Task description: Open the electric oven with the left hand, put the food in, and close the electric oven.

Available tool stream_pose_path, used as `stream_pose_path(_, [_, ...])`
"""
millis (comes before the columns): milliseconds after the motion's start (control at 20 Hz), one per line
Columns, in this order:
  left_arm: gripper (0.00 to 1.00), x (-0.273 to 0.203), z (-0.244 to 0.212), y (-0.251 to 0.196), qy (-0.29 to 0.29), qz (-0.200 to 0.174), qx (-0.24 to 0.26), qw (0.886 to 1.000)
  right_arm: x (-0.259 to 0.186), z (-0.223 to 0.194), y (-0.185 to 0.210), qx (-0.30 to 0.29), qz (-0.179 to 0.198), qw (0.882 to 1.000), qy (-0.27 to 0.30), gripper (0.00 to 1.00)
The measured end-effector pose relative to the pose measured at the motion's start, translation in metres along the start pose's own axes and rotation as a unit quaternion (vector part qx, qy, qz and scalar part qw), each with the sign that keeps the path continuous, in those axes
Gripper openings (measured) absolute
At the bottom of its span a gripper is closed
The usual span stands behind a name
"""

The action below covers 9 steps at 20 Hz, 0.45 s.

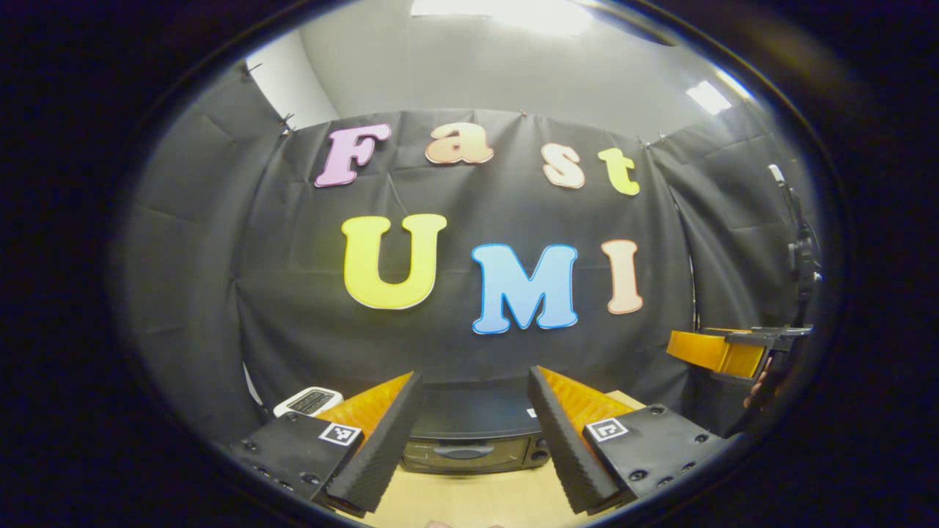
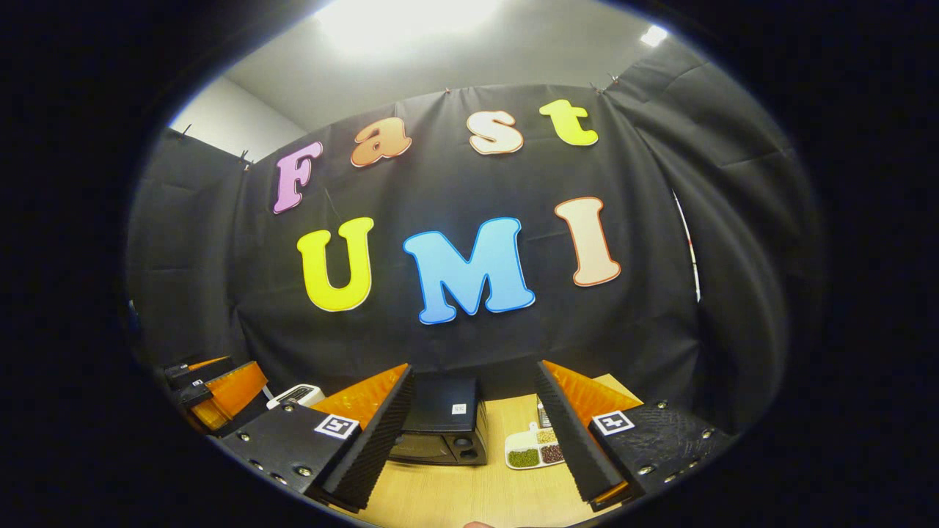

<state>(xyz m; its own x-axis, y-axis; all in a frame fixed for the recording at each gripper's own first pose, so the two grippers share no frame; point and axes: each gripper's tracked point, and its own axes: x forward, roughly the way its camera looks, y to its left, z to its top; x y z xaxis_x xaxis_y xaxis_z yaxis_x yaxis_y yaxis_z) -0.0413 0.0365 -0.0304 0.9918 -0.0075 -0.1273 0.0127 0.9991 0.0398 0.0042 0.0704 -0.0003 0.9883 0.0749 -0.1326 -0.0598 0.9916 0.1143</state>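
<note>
A black electric oven (image 1: 469, 433) stands on the wooden table with its door closed, straight ahead of my left gripper (image 1: 475, 440), which is open and held well back from it. In the right gripper view the same oven (image 2: 444, 422) sits left of centre, and a white divided plate of food (image 2: 534, 449) lies to its right. My right gripper (image 2: 473, 440) is open with nothing between its fingers, above the table's near side. The right gripper also shows at the far right of the left gripper view (image 1: 722, 352), held by a hand.
A white toaster (image 1: 308, 401) stands left of the oven near the back wall, and it shows in the right gripper view too (image 2: 295, 396). The light wooden table (image 2: 469, 491) has bare surface in front of the oven. Black cloth walls close the booth behind and at both sides.
</note>
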Motion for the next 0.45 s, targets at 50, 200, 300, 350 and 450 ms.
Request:
stream_pose_path(50, [0.99,0.0,0.0,0.004,0.0,-0.004,-0.006,1.0,-0.004,0.005,0.005,-0.001,-0.003,1.0,-0.004,1.0])
stream_pose_path(200, [0.99,-0.004,0.002,0.022,-0.002,-0.008,-0.009,1.0,-0.014,0.01,0.014,-0.013,-0.014,1.0,-0.014,1.0])
stream_pose_path(300, [0.99,-0.01,0.003,0.028,0.002,-0.011,-0.007,1.0,-0.02,0.011,0.02,-0.02,-0.019,1.0,-0.014,1.0])
stream_pose_path(350, [0.99,-0.012,0.006,0.032,-0.001,-0.012,-0.005,1.0,-0.023,0.012,0.024,-0.02,-0.018,0.999,-0.017,1.0])
stream_pose_path(450, [0.99,-0.015,0.014,0.037,-0.011,-0.02,0.001,1.0,-0.026,0.013,0.031,-0.023,-0.019,0.999,-0.018,1.0])
